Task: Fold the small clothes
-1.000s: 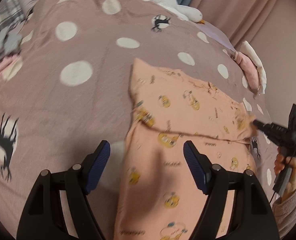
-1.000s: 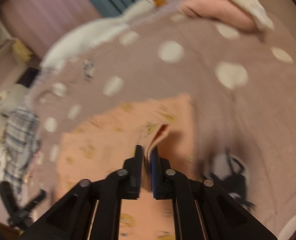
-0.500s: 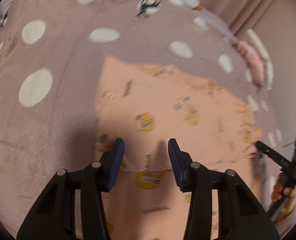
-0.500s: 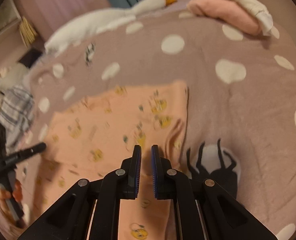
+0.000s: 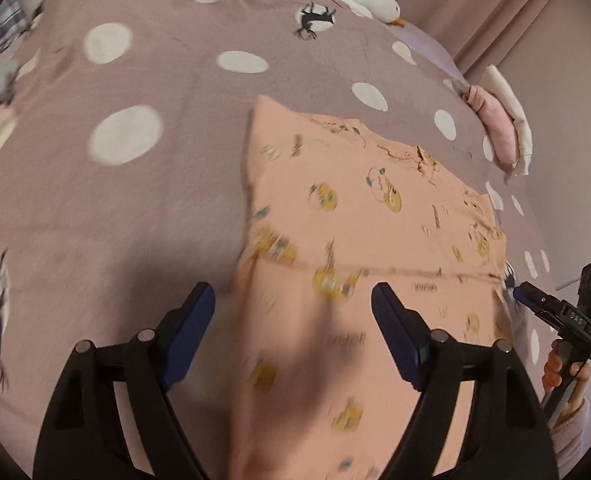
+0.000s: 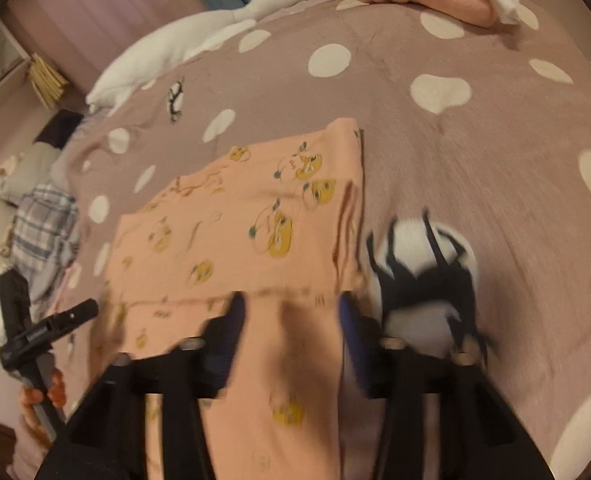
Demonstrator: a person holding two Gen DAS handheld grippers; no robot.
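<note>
So the garment [image 5: 359, 216] is a small peach-orange cotton piece printed with little yellow cartoon birds. It's lying flat, center to lower right in the left wrist view. One part is folded over, leaving a straight edge running across the middle of the frame. In the right wrist view it [image 6: 239, 224] sits center-left.

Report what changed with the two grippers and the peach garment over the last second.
The right gripper, shut on the peach garment's edge a second ago, has let go and opened. The left gripper narrowed over the cloth, then spread wide again, holding nothing. The garment stays folded flat on the dotted blanket.
</note>
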